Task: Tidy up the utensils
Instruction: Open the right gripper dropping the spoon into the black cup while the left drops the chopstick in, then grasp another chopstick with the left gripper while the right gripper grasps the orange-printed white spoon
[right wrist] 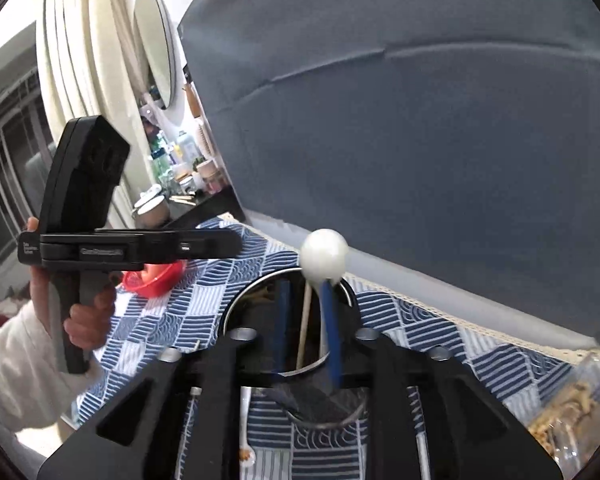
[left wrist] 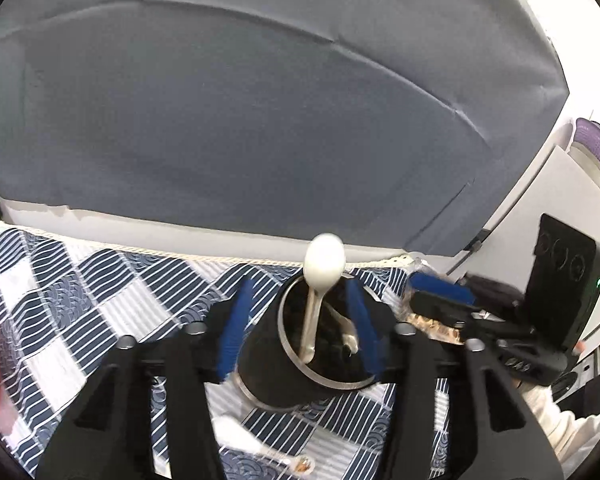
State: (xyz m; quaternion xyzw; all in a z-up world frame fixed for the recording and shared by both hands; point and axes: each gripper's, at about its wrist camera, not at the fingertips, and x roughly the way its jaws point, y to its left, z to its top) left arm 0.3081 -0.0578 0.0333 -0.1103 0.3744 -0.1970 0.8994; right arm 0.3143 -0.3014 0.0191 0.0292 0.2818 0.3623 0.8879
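While both grippers hang over the checked cloth (left wrist: pixel 80 300), a black cup (left wrist: pixel 300 364) holding a white spoon (left wrist: pixel 324 260) sits between the left gripper's (left wrist: pixel 300 320) parted fingers, untouched; right gripper (right wrist: pixel 306 320) open above the cup, gripping nothing.

We could read no text in either view. The only lettering sat in the right wrist view, on the black body of the left gripper (right wrist: pixel 204 245): a small white label at its near end and a line of pale print along its side, both too blurred and small for us to make out. We found no numbers, brand names or signs anywhere else.
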